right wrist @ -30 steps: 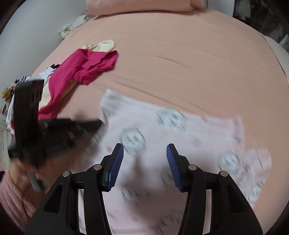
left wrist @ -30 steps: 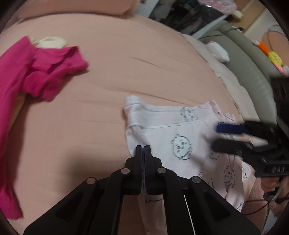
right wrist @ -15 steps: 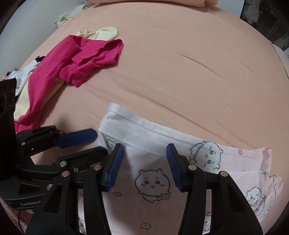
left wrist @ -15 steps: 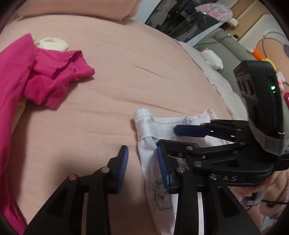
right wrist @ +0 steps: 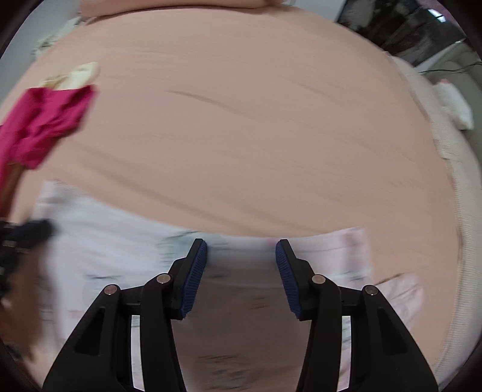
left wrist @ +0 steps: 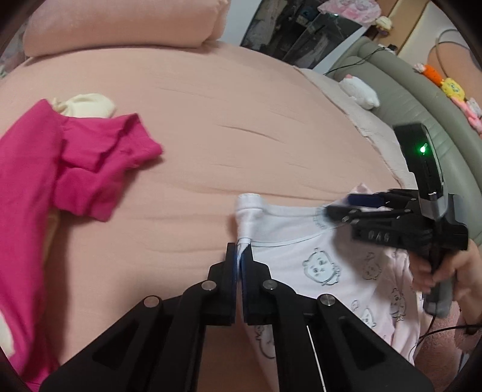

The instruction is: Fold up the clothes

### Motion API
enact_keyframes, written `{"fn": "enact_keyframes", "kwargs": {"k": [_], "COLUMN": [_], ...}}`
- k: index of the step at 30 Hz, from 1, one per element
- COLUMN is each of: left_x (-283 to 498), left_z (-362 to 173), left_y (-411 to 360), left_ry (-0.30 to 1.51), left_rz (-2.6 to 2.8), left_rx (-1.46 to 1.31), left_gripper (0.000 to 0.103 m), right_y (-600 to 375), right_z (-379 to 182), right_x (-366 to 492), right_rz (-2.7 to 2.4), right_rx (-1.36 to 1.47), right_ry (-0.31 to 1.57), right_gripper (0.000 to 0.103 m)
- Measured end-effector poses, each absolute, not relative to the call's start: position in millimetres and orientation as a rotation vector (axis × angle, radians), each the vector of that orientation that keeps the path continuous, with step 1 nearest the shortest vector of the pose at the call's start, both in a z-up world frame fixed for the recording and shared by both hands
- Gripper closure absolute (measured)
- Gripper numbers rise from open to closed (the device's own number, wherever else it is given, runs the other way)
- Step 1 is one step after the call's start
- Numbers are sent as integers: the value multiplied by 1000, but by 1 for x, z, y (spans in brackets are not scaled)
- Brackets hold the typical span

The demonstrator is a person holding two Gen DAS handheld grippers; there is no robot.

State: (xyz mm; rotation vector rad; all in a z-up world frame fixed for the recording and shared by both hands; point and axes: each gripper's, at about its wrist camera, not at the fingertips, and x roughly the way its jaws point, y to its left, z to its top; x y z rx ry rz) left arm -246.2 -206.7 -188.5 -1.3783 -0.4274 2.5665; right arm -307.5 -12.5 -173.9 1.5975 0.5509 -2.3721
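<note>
White and pale pink printed pants (left wrist: 319, 265) with cartoon faces lie on the pink bed (left wrist: 241, 144). My left gripper (left wrist: 240, 256) is shut on the pants' white waistband corner at its left edge. My right gripper (left wrist: 340, 206) shows in the left wrist view at the right, over the waistband's far edge. In the blurred right wrist view my right gripper (right wrist: 241, 256) is open over the pants (right wrist: 114, 247), with nothing between the pads.
A magenta garment (left wrist: 60, 169) and a cream cloth (left wrist: 87, 105) lie at the left of the bed. A pink pillow (left wrist: 120, 27) is at the back. A grey sofa (left wrist: 421, 114) with plush toys stands at the right.
My left gripper has closed on the waistband corner; half a second ago it was open. My right gripper has swung right, away from the left gripper, and stays open.
</note>
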Motion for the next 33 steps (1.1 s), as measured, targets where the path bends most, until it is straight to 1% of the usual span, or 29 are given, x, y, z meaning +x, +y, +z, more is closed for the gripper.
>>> {"fn": "enact_keyframes", "kwargs": {"k": [2, 3, 4, 5, 7, 8, 9, 10, 11, 13, 15, 16, 18, 19, 22, 28, 32, 33], "left_x": [-248, -247, -244, -240, -225, -217, -212, -208, -204, -196, -187, -182, -176, -173, -163, -155, -150, -152], "left_z": [-194, -195, -194, -191, -186, -185, -186, -189, -191, -196, -197, -198, -200, -202, -204, -203, -205, -205], "left_y": [-219, -224, -230, -235, -235, -231, -226, -221, -216, -206, -197, -192, -188, -189, -195, -193, -186, -182], "left_ry": [-404, -401, -451, -521, -575, -577, -584, -596, -608, -618, -590, -576, -582, -595, -602, -642, -580, -557], "left_rz": [2618, 2643, 2611, 2552, 2463, 2437, 2411, 2380, 2349, 2304, 2312, 2316, 2316, 2315, 2312, 2320, 2348, 2355], "left_rx": [-1477, -1510, -1510, -1506, -1481, -1471, -1477, -1490, -1503, -1523, -1531, -1535, -1536, -1535, -1515, -1533, -1552, -1552], "left_gripper": [96, 97, 97, 96, 90, 75, 56, 54, 54, 54, 63, 64, 77, 80, 80, 80, 80, 79], "right_y": [0, 4, 8, 11, 17, 17, 14, 8, 1, -20, -36, -40, -47, -50, -52, -45, -53, -53], "right_z": [-175, -174, -173, -170, -159, -155, -151, -149, -149, -153, -159, -162, -166, -169, -176, -165, -184, -186], "right_x": [-313, -314, -315, -313, -304, -296, -285, -271, -258, -227, -204, -195, -180, -175, -175, -166, -180, -182], "right_rz": [-2422, -2449, -2476, -2472, -2413, -2366, -2307, -2245, -2189, -2085, -2018, -2007, -2002, -2006, -2028, -2049, -2050, -2051], "right_rx": [1585, 1575, 1565, 1564, 1574, 1576, 1576, 1573, 1568, 1545, 1528, 1517, 1495, 1489, 1505, 1454, 1517, 1521], "right_ry": [573, 594, 615, 580, 423, 367, 327, 307, 312, 381, 452, 478, 513, 526, 527, 478, 592, 591], "right_gripper": [46, 46, 48, 52, 52, 52, 51, 51, 51, 51, 51, 51, 51, 51, 51, 51, 51, 51]}}
